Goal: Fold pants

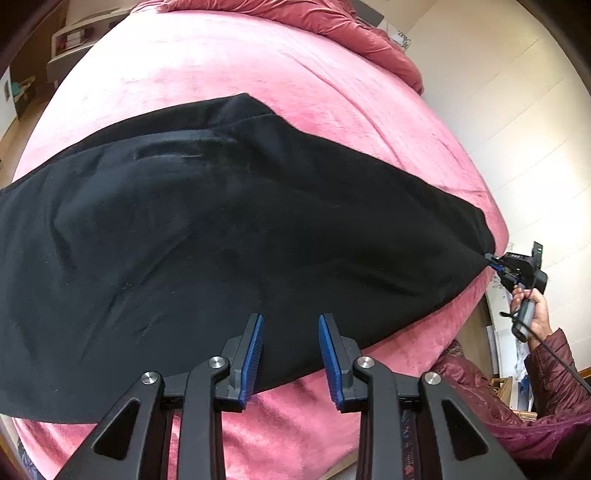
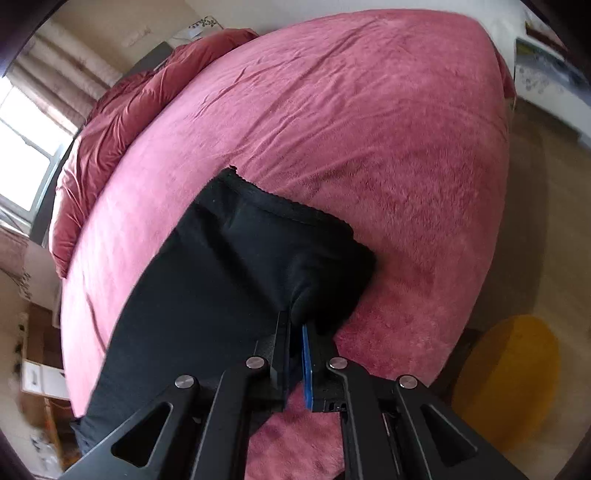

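Black pants point(image 1: 207, 236) lie folded lengthwise across a pink bed point(image 1: 229, 66), stretching from the left edge to the right. My left gripper point(image 1: 291, 321) is open and empty, hovering over the pants' near edge. My right gripper point(image 2: 296, 326) is shut on one end of the pants point(image 2: 229, 280), which is lifted slightly off the blanket; it shows at the far right in the left wrist view point(image 1: 493, 259), pinching the cloth's tip. The hem edge point(image 2: 280, 206) lies beyond the right fingers.
A crumpled red duvet point(image 1: 332, 22) is piled at the head of the bed. A white wall point(image 1: 517, 129) runs along the bed's right side. A yellow round object point(image 2: 513, 384) sits on the floor by the bed corner. Shelves and boxes point(image 2: 40, 373) stand on the left.
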Tool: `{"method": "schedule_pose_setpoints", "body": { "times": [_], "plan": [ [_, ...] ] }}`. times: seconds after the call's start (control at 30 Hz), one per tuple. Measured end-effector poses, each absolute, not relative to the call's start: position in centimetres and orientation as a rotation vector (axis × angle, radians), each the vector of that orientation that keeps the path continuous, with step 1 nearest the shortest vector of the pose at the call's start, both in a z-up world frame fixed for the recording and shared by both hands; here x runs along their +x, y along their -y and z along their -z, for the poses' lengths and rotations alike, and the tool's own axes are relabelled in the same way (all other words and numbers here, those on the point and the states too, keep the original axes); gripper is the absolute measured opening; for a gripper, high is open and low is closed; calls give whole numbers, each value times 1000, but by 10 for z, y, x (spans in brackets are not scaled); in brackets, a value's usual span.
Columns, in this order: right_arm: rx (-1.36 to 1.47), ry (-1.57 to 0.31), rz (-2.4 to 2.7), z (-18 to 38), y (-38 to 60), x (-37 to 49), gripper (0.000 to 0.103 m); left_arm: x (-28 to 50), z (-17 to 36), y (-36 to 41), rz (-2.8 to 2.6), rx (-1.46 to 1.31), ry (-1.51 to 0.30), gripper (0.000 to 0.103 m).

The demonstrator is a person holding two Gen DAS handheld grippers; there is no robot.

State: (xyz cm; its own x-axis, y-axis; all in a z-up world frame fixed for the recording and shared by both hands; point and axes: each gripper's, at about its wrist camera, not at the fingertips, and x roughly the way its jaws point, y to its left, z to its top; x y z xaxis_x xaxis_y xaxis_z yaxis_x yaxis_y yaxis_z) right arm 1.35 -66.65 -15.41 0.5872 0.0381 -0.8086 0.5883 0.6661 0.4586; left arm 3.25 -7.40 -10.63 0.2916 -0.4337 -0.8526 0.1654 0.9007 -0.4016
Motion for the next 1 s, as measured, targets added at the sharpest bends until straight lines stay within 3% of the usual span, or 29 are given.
{"method": "schedule_pose_setpoints", "body": {
  "times": [0.4, 0.47, 0.53, 0.6, 0.7, 0.8, 1.0],
  "plan": [
    [891, -878, 100, 144, 624, -31, 14, 25, 106, 111, 480, -140, -1183, 35],
    [921, -895, 39, 150, 607, -33, 26, 23, 106, 117, 495, -121, -1177, 38],
    [919, -914, 7, 159, 588, -34, 44, 21, 106, 123, 503, -103, -1171, 41],
    [927, -931, -1, 168, 576, -33, 44, 19, 107, 129, 509, -87, -1167, 42],
    [941, -942, 11, 177, 566, -29, 42, 18, 109, 131, 507, -89, -1167, 42],
    [895, -942, 43, 175, 560, -23, 9, 17, 110, 129, 499, -99, -1169, 43],
    [786, -902, 36, 134, 555, -30, 8, 20, 109, 122, 473, -85, -1179, 44]
  ]
}}
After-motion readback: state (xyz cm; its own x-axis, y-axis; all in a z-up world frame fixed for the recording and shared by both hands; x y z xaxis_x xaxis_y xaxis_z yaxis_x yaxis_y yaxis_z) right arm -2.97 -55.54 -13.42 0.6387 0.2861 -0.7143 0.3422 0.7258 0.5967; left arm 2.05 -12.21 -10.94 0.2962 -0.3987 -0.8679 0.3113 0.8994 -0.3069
